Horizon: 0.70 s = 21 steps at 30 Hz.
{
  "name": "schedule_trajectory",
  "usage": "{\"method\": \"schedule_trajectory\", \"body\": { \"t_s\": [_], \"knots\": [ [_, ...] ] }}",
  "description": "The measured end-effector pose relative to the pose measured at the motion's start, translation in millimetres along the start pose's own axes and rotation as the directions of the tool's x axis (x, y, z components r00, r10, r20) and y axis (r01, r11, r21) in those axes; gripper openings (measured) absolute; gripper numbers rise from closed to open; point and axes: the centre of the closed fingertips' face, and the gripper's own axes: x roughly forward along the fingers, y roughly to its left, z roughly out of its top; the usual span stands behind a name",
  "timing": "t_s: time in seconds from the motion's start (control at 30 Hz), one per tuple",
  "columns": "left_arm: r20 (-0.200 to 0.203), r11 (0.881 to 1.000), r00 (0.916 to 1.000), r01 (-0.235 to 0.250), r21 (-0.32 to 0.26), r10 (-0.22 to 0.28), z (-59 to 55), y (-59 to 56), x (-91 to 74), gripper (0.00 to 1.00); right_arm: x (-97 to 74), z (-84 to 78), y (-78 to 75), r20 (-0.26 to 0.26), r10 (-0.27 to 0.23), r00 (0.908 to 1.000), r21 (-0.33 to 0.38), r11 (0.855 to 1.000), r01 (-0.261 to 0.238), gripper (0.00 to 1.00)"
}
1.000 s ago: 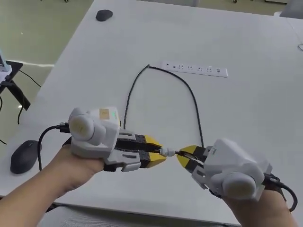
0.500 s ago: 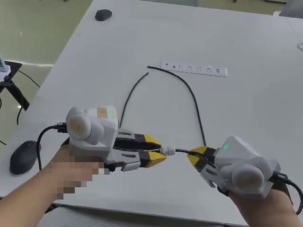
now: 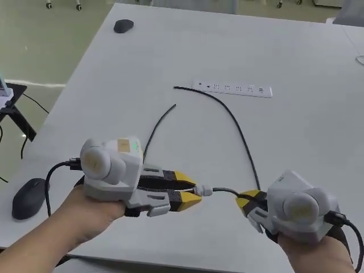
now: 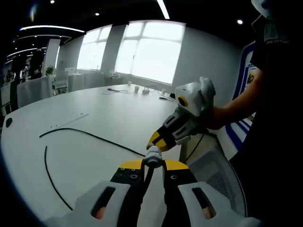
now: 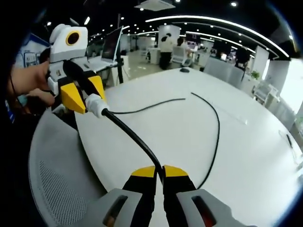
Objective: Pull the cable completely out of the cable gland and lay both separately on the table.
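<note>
L gripper [image 3: 196, 194]: jaws clamped on small white plastic cable gland [image 3: 205, 191], held above near edge of white worktop [image 3: 307, 125]. R gripper [image 3: 244, 201] just beside: jaws pinched on thin black cable [image 3: 242, 136], which is threaded thru gland. Beyond, cable loops across worktop toward white power strip [image 3: 233, 89]. Dark mouse [image 3: 123, 25] at far edge.

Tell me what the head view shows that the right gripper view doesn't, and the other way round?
Head view adds the white body of the right hand-held gripper and the hand holding it. Right gripper view adds the office behind, ceiling lights and people standing far off. Both share the left hand-held gripper clamping the white cable gland, the black cable pinched by the right one, and the white table.
</note>
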Motion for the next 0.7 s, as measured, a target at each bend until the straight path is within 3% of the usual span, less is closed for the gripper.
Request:
{"method": "schedule_trajectory", "body": {
  "t_s": [0.07, 0.27, 0.6, 0.7],
  "knots": [
    [0.001, 1.000, 1.0000, -0.002, 0.000, 0.002, 0.1, 0.4, 1.2, 0.15, 1.7, -4.8, -0.8, -0.015, 0.004, 0.9999, 0.056, 0.998, -0.003, 0.00],
    [-0.007, 1.000, 1.0000, -0.007, 0.001, 0.007, -2.8, -0.3, 6.6, 0.15, 5.3, -15.7, -9.3, -0.063, -0.033, 0.9975, 0.116, 0.992, 0.040, 0.00],
    [-0.033, 1.000, 0.9992, -0.022, 0.006, 0.022, -7.8, 4.9, 6.2, 0.15, 4.2, -15.7, -8.1, -0.051, -0.032, 0.9982, 0.037, 0.999, 0.034, 0.01],
    [-0.037, 1.000, 0.9989, -0.029, 0.005, 0.029, -9.5, 7.0, 5.2, 0.15, 1.1, -14.5, -6.8, -0.045, -0.038, 0.9983, -0.016, 0.999, 0.037, 0.01]
  ]
}}
